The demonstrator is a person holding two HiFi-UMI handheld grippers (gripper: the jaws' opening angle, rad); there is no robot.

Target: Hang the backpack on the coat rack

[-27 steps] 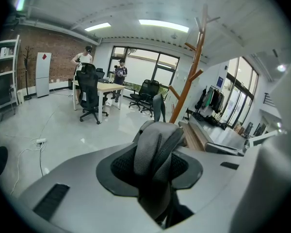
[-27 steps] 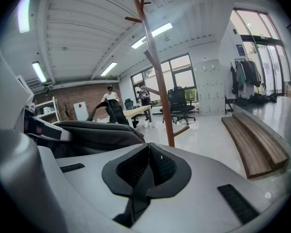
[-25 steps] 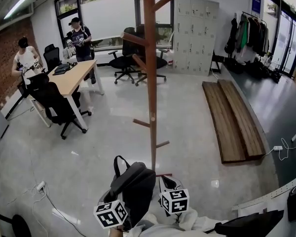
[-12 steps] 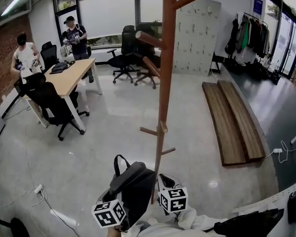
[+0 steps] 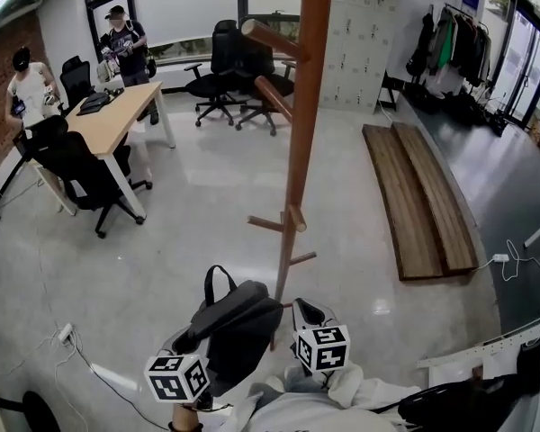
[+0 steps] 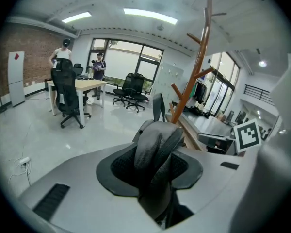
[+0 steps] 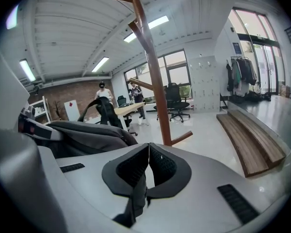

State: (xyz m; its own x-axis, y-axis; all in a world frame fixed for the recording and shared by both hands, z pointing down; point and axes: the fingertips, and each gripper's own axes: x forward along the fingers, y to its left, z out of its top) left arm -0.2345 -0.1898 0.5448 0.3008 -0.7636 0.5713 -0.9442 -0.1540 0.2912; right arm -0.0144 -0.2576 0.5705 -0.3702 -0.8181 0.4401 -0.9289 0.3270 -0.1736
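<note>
Held off the pale polished floor [image 5: 189, 196], a dark grey, soft-sided fabric backpack [image 5: 238, 318] hangs just beside the lower post of a tall reddish-brown wooden coat rack [image 5: 299, 151]. None of its straps is over a peg yet. The left gripper [image 6: 155, 168] has its jaws partly closed around the bag's thick padded mesh shoulder strap [image 6: 157, 137], which bunches and folds between the pads. The right gripper [image 7: 147, 169] has its jaws nearly together, pinching a thin dark webbing strap [image 7: 135, 198] that trails below them. The bag slumps and creases rather than keeping its shape, so it looks limp and lightly loaded, and is likely to sag and swing when lifted. The padded strap compresses, which should give a firm, non-slip hold, while the narrow webbing could slide through the pads. The black top carry loop [image 5: 218, 282] stands upright at the bag's far end and seems the natural part to drop over an angled wooden peg [image 5: 274, 97].
</note>
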